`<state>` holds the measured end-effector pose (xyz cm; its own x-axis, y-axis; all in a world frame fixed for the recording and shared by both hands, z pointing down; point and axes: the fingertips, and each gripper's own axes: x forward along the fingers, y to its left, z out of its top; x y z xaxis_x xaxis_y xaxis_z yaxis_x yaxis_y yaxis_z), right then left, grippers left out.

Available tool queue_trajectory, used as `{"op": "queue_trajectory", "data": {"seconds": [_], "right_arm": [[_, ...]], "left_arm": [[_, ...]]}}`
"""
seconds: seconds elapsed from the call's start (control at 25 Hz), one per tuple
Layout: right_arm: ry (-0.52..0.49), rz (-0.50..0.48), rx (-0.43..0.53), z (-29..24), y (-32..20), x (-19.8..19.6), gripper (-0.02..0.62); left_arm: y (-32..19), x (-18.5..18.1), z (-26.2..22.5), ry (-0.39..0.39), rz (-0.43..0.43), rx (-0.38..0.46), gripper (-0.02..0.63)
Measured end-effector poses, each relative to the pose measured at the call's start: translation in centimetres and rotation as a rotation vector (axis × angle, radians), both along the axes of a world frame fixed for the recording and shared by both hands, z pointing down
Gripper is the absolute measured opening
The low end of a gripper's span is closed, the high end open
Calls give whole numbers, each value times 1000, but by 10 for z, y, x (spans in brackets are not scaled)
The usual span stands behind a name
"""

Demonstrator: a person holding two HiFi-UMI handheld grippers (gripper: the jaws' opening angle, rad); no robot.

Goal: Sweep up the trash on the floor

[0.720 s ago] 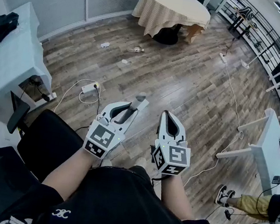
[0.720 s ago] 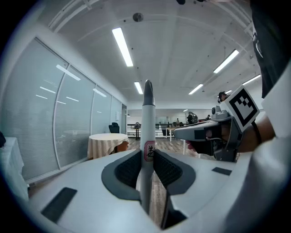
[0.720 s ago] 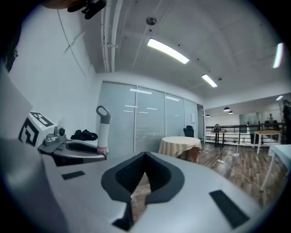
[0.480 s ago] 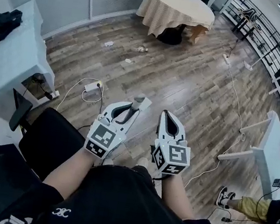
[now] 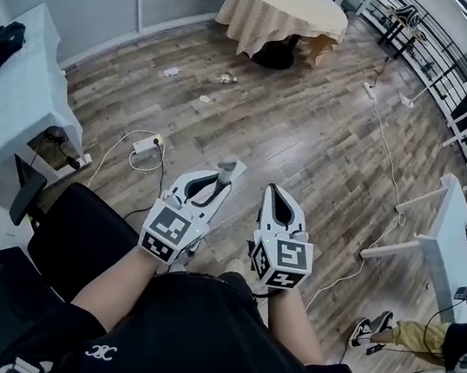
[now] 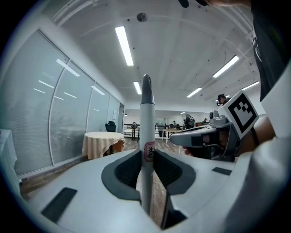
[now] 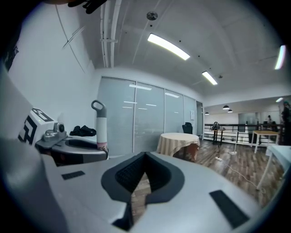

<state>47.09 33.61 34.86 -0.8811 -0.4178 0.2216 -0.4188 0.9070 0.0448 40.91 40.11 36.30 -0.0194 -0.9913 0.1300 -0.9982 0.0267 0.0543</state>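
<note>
Little differs from before: the left gripper point(image 5: 213, 183) still pinches the upright grey-tipped handle point(image 5: 229, 170), and the right gripper point(image 5: 274, 198) stays pressed together, empty. The trash point(image 5: 226, 78), probably paper scraps, lies well ahead on the wood floor point(image 5: 311, 141) near the round table point(image 5: 284, 5).

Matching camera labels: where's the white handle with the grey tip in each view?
Head view: white handle just above centre, sticking out of the left gripper.
Left gripper view: white handle dead centre, upright, clamped between the jaws.
Right gripper view: white handle at left, upright above the left gripper.
Shared landmark: round table with beige cloth.
</note>
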Motion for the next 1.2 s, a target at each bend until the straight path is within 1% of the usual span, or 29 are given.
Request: {"op": "queue_trajectory", "data": {"seconds": [0.28,0.48,0.68,0.84,1.0,1.08,1.2], "right_arm": [[36,11,-7,12,2,1,14],[61,3,-19,17,6,-3,14],[69,4,-40,26,4,-5,14],[59,35,-73,37,-19,-5,14],[53,53,-109,53,-54,-18,14],[50,66,-134,61,-77,-25,14],[32,90,-161,66,-113,-32,14]], "left_arm": [[0,-2,22,-2,17,-56,86],[2,-5,26,-8,20,-74,84],[0,-16,36,-5,12,-95,86],[-15,-22,41,-7,20,-106,86],[-42,-40,44,-3,40,-115,84],[-62,-48,44,8,62,-121,86],[-94,-52,47,5,121,-143,86]]}}
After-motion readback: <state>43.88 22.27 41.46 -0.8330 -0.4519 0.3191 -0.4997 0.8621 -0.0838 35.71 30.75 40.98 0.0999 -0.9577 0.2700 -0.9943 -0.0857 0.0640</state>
